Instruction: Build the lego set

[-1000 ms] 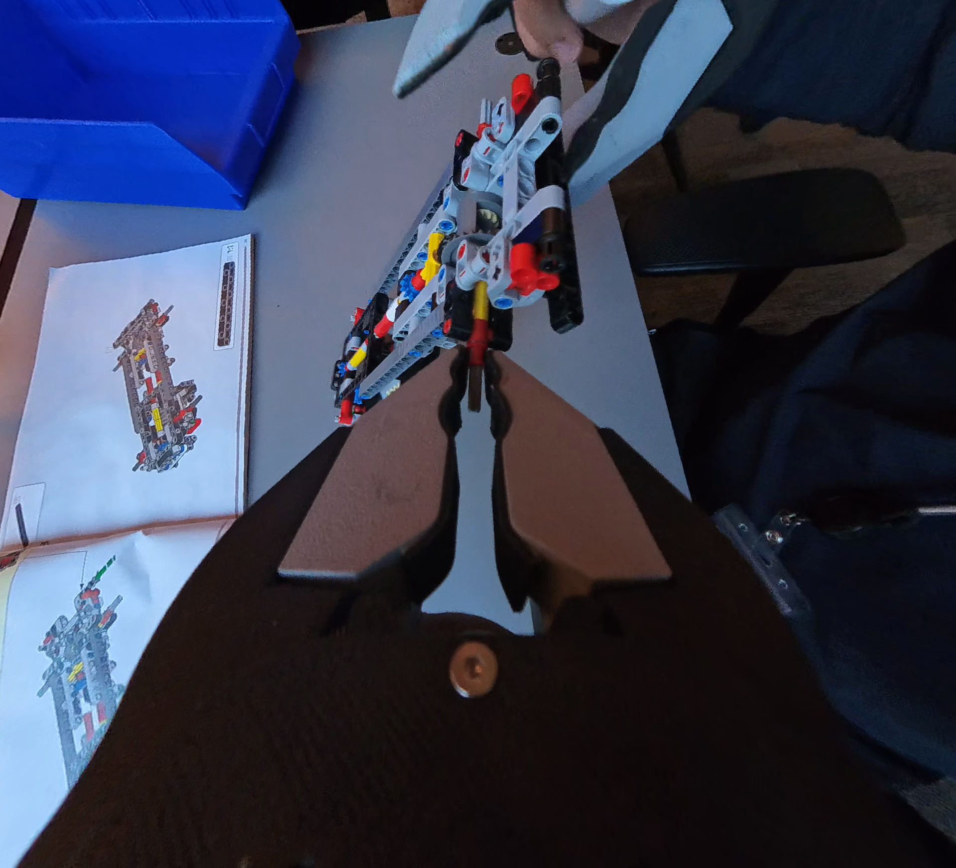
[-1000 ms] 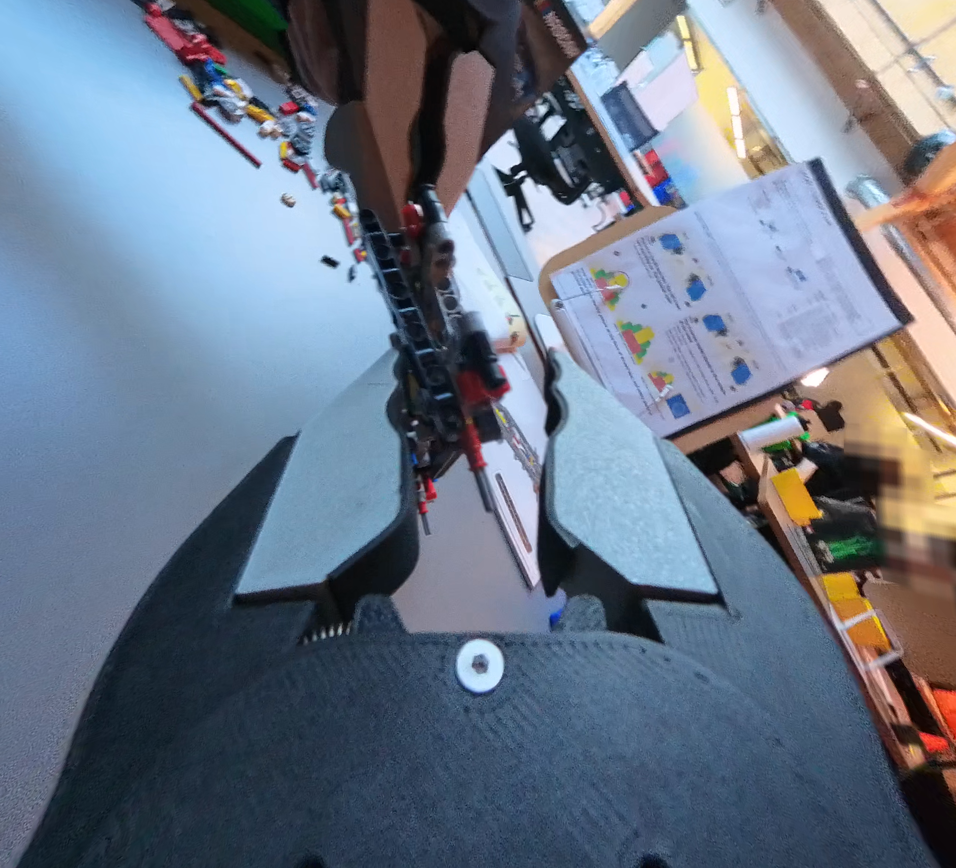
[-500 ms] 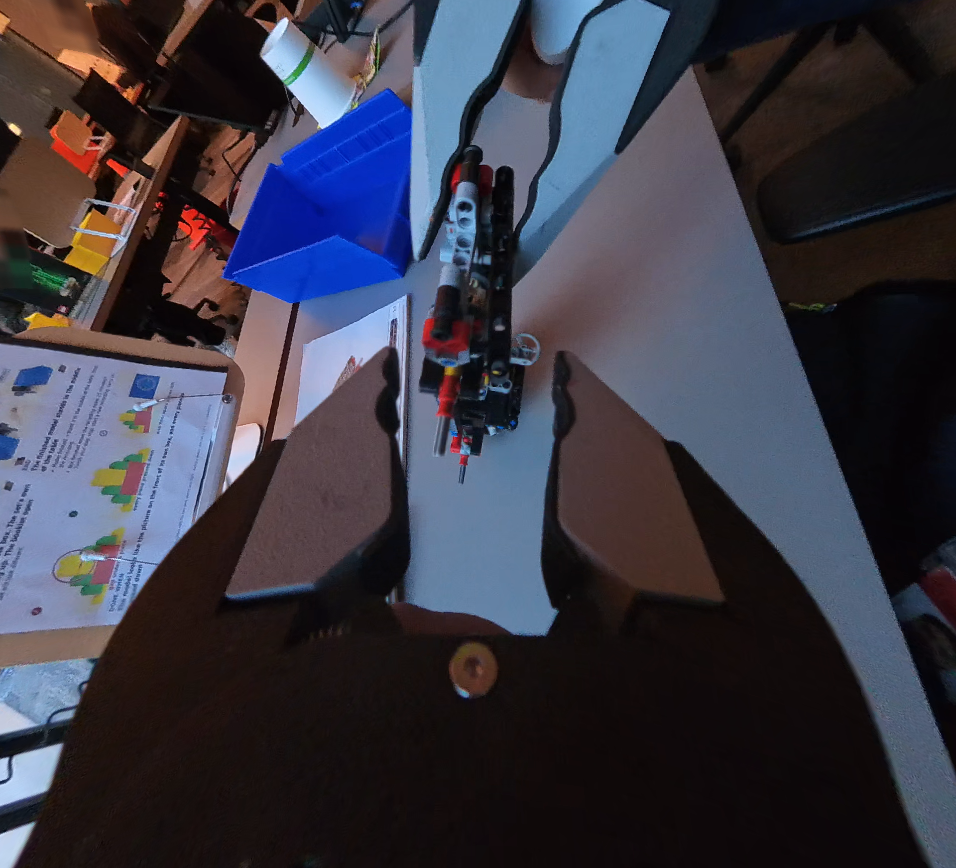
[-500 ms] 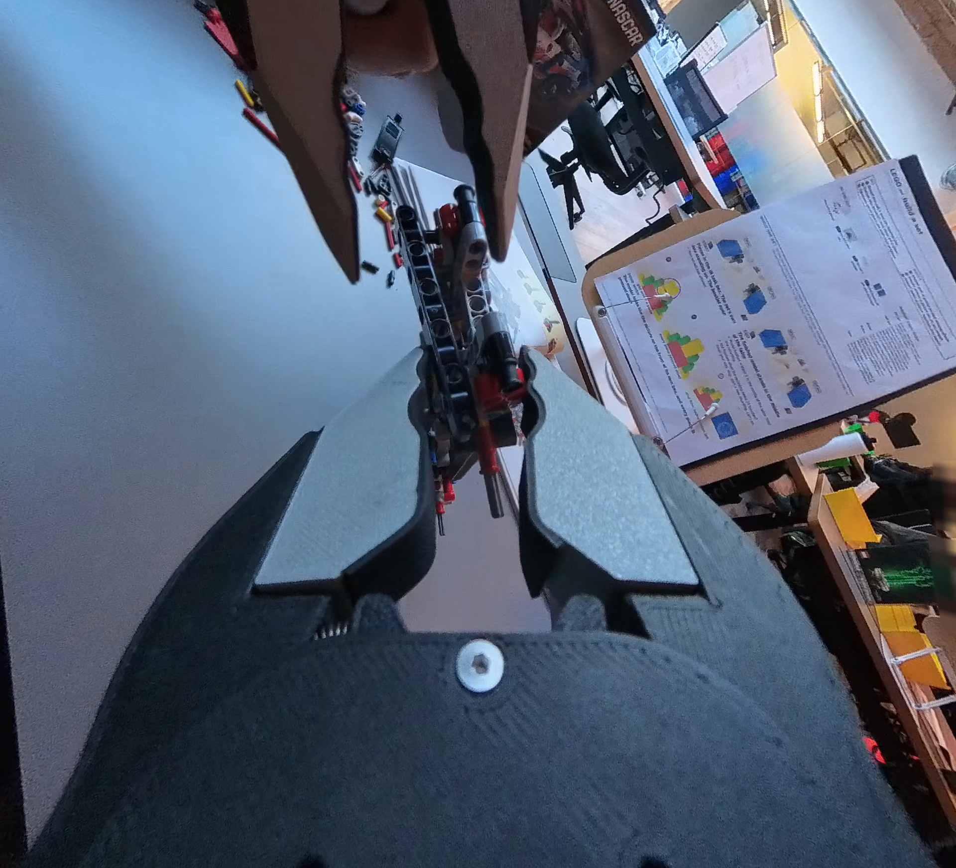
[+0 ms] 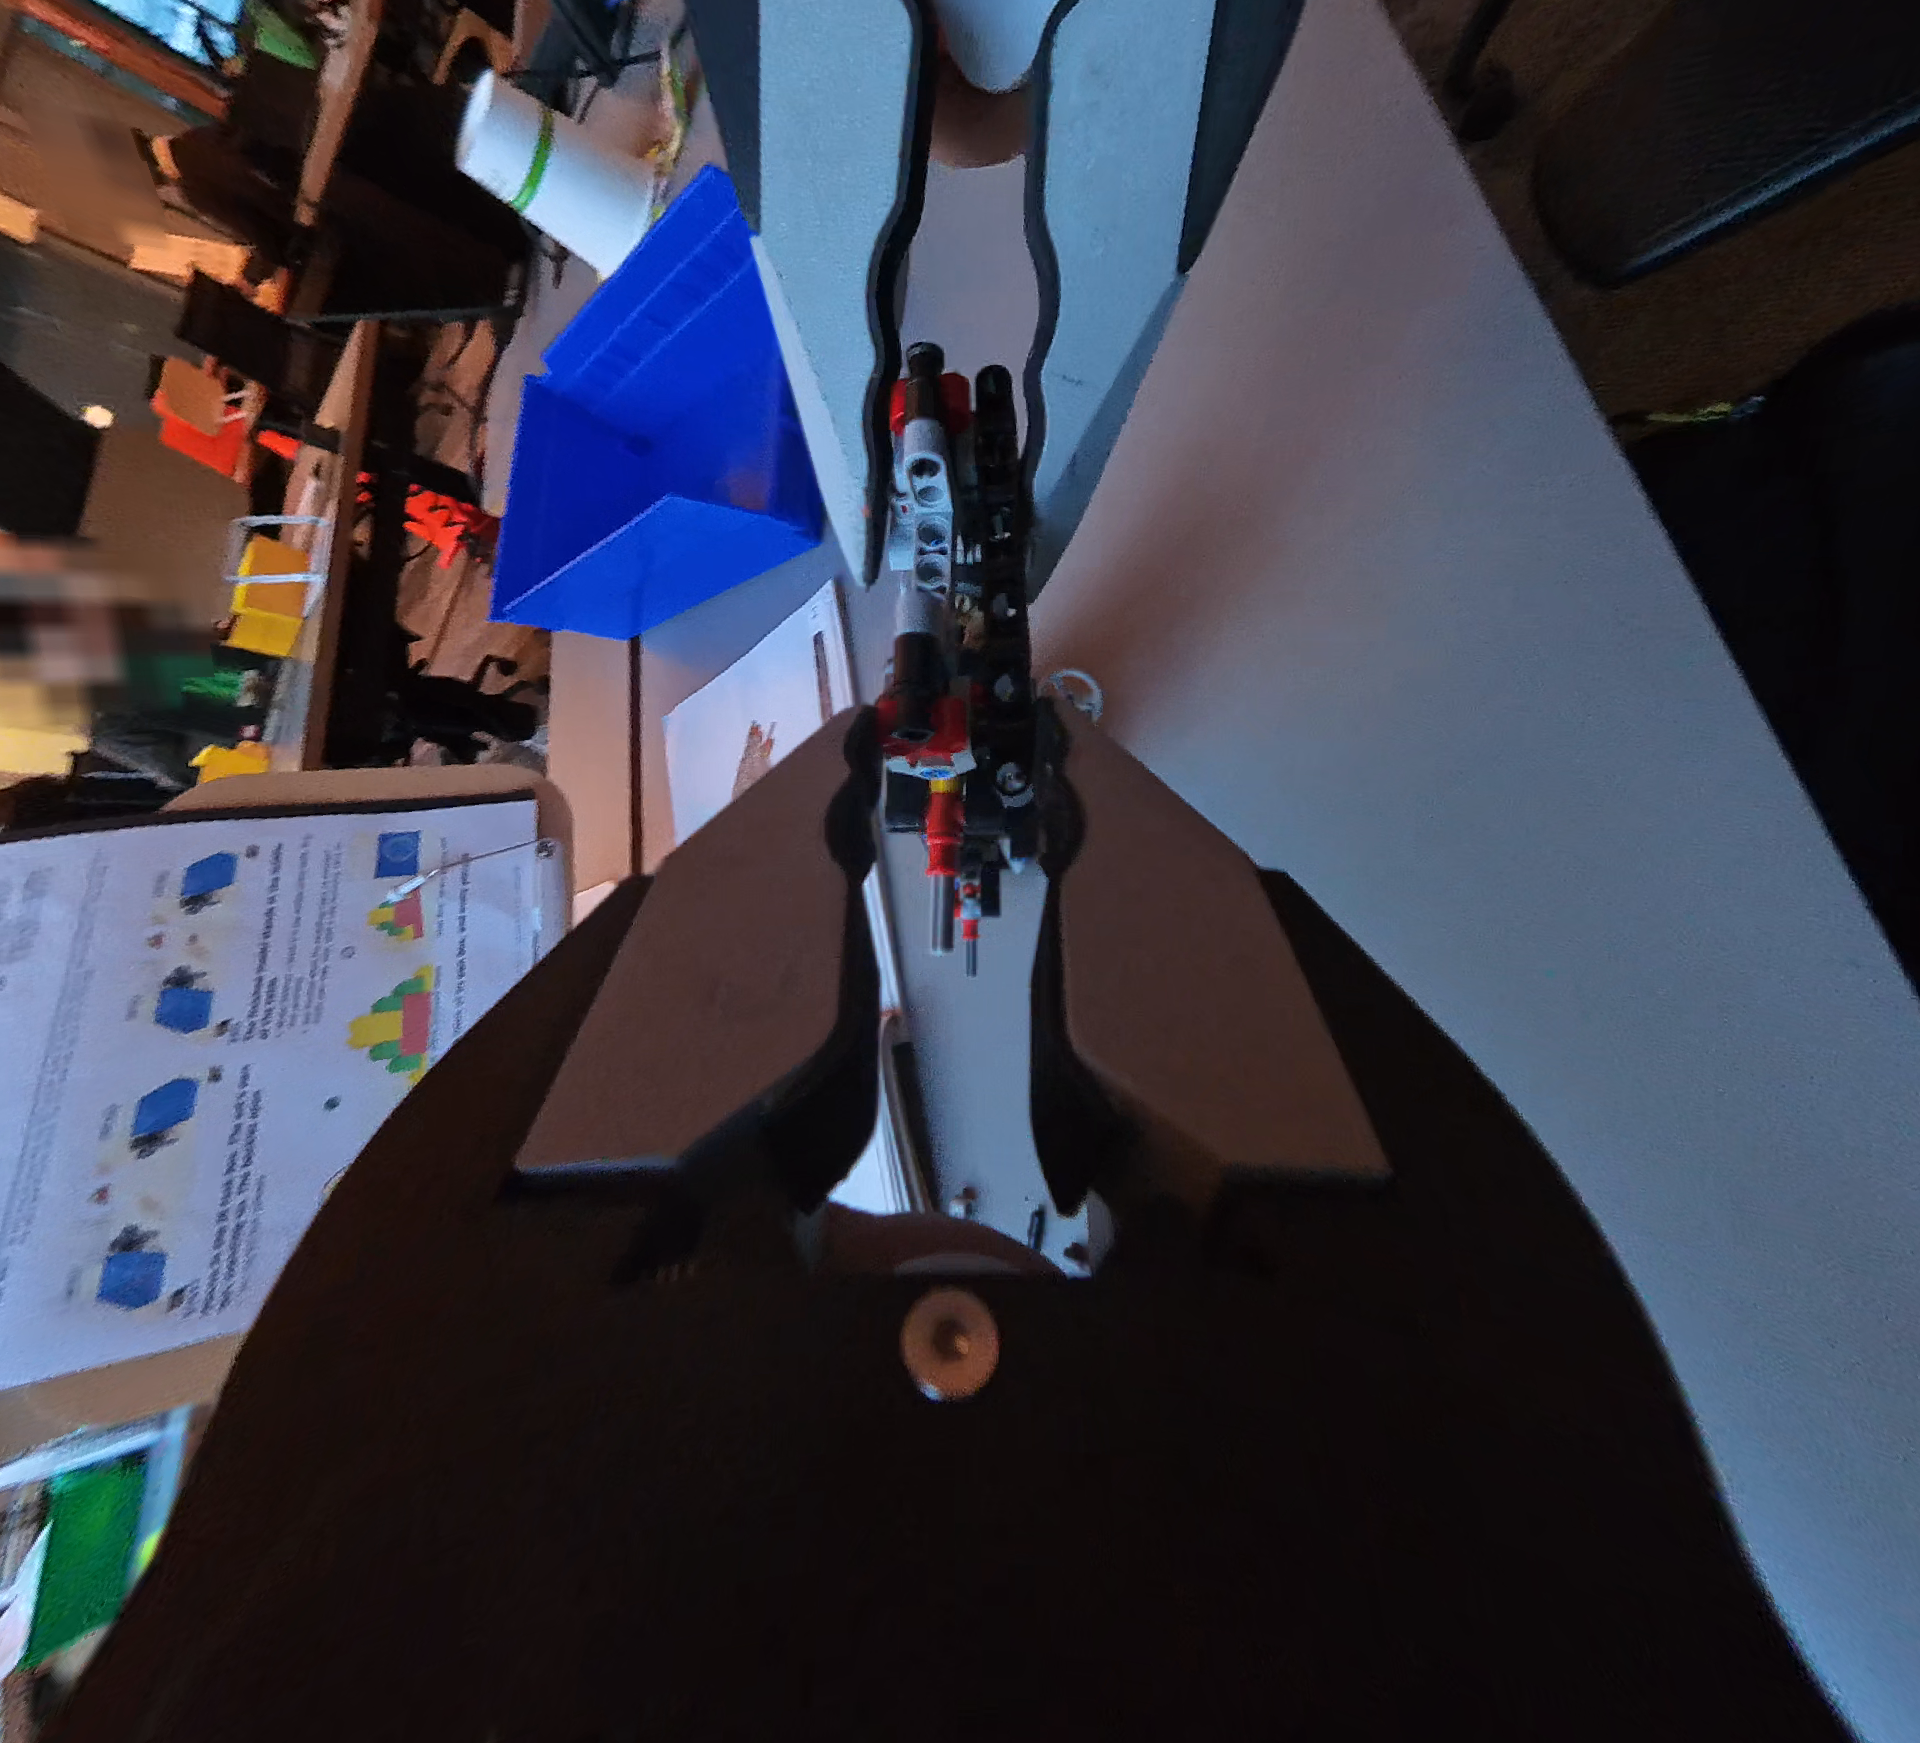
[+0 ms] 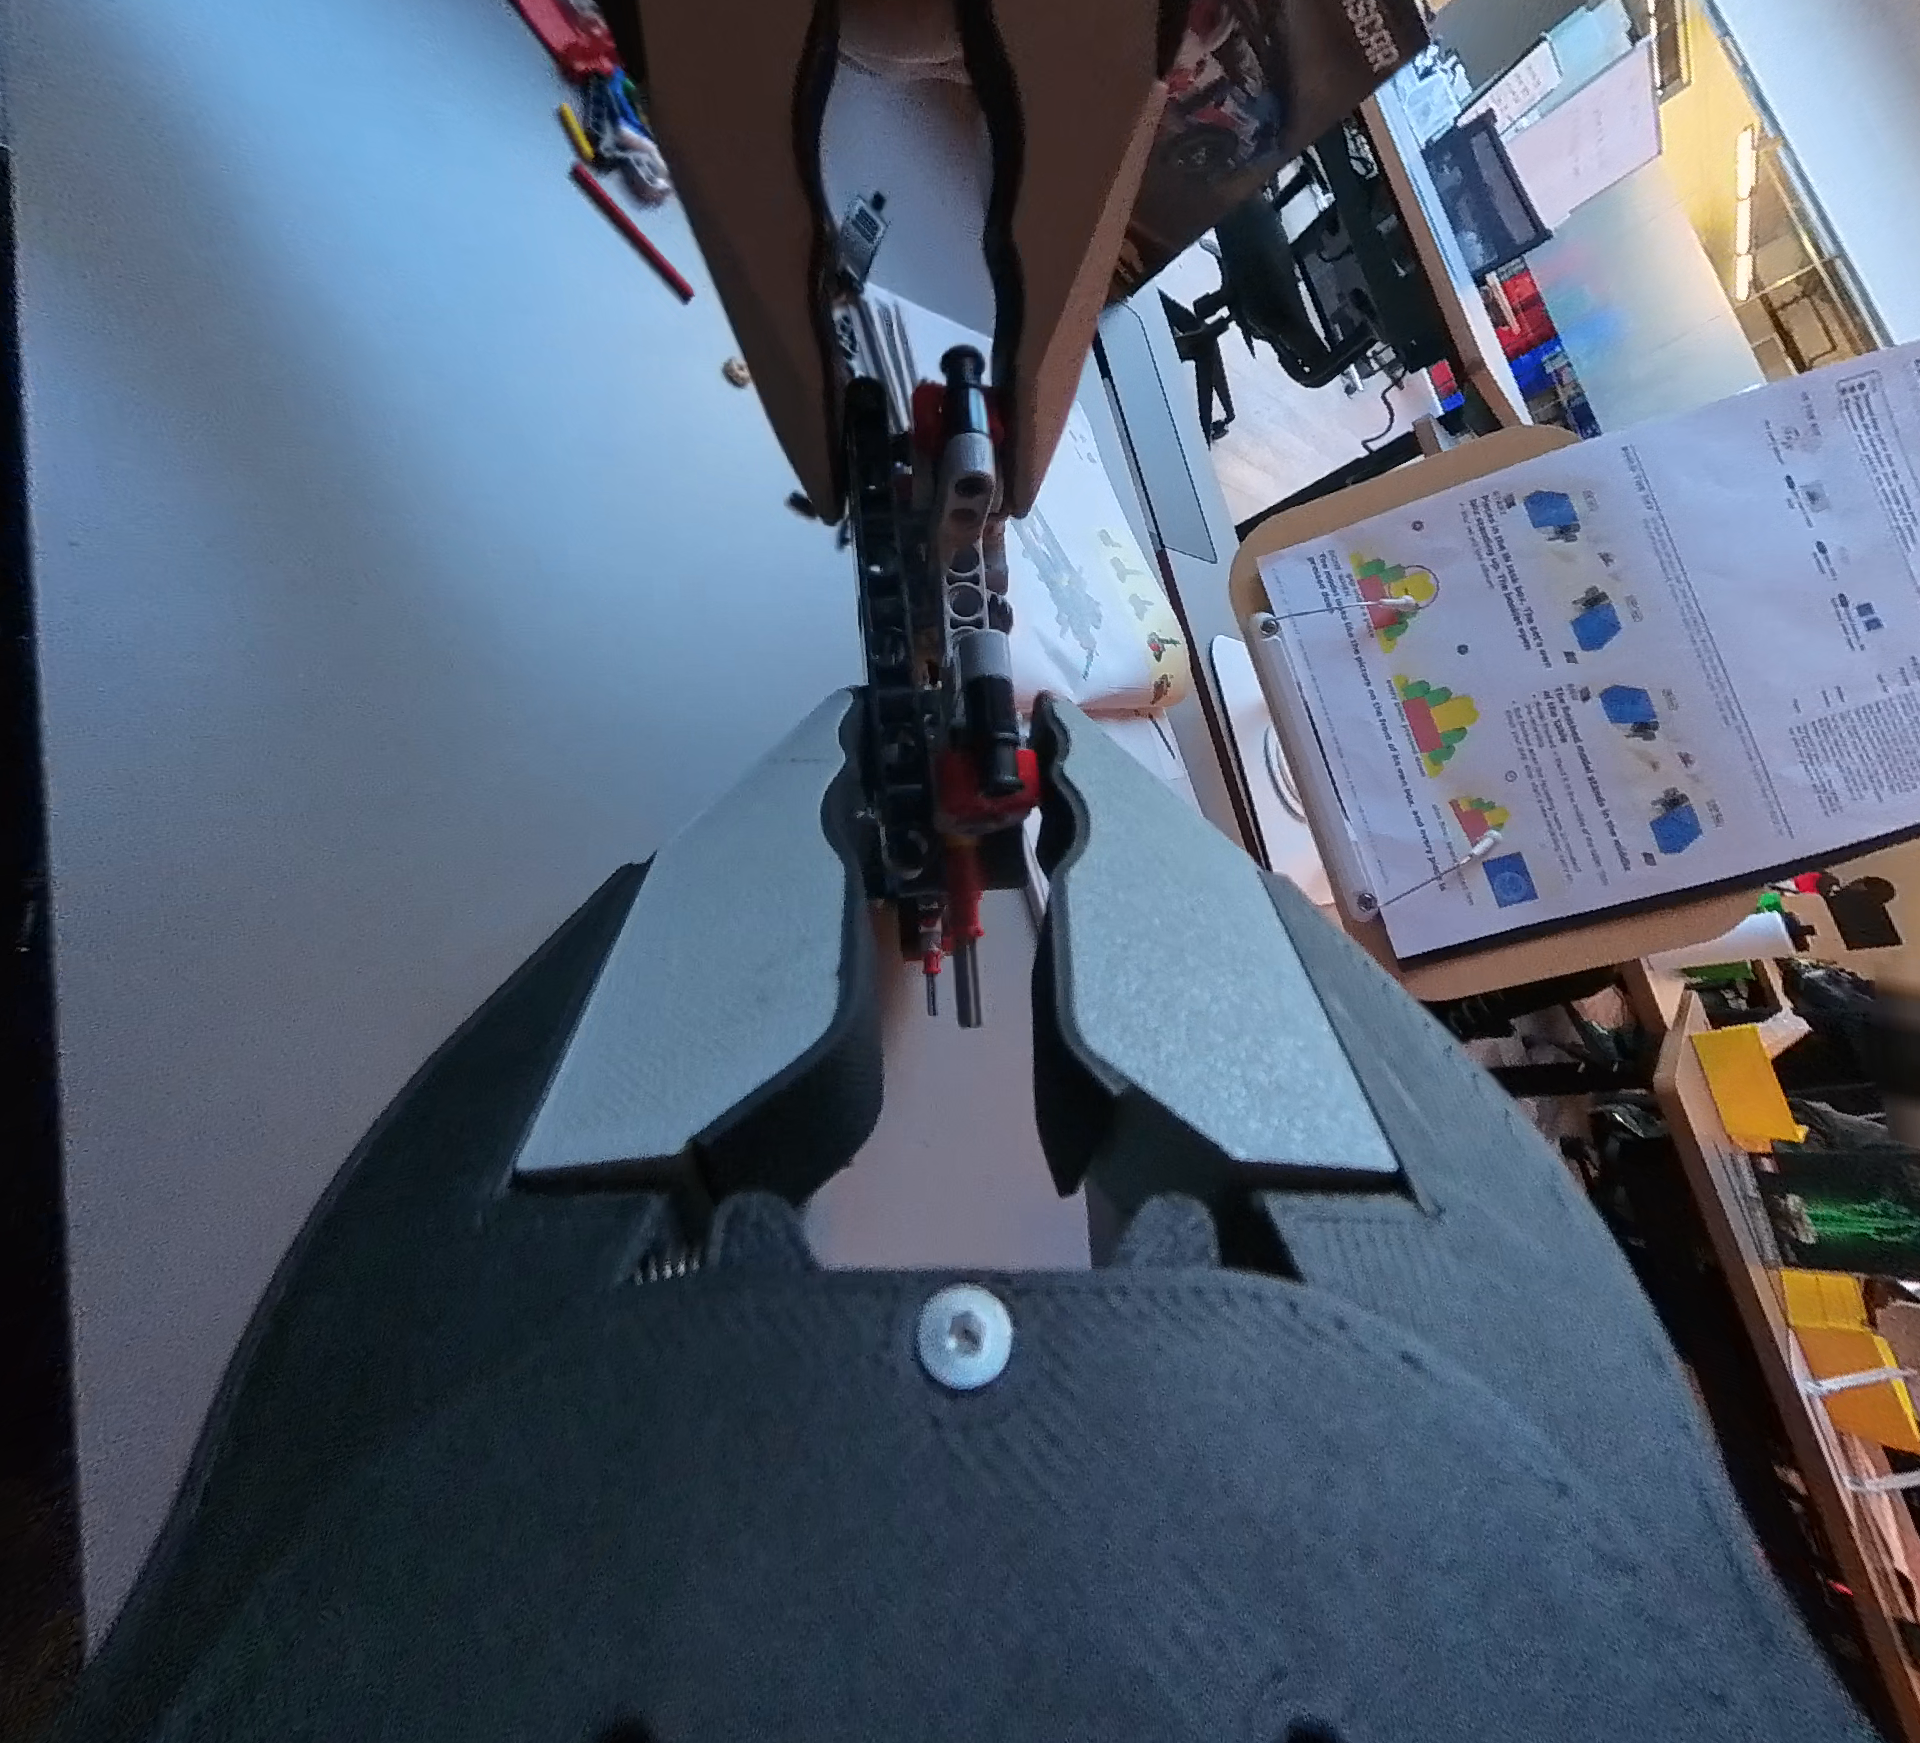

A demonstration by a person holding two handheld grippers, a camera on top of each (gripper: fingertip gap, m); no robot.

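In the left wrist view, a clipboard with a printed sheet (image 5: pixel 260 1059) stands at the far left, beside a blue storage bin (image 5: pixel 665 467) and a white paper cup (image 5: pixel 551 166) on the grey bench (image 5: pixel 1403 758). An open instruction booklet (image 5: pixel 769 717) lies just below the bin. At the centre, the left gripper (image 5: pixel 956 779), with brown pads, has its jaws clenched on the near end of a long, narrow building-brick model (image 5: pixel 961 613) made of black, grey and red beams and pins; both pads press its sides. The model is held in the air above the bench, between the two grippers. Its far end sits in the grey-padded jaws of the right gripper (image 5: pixel 961 467).

In the right wrist view, loose brick parts (image 6: pixel 592 93) lie scattered on the bench at the upper left. At the centre, the right gripper (image 6: pixel 951 779) grips the model (image 6: pixel 935 654) by its black beam and red block, pads pressed on both sides. To the right are a product box (image 6: pixel 1299 31) and the clipboard (image 6: pixel 1621 696).
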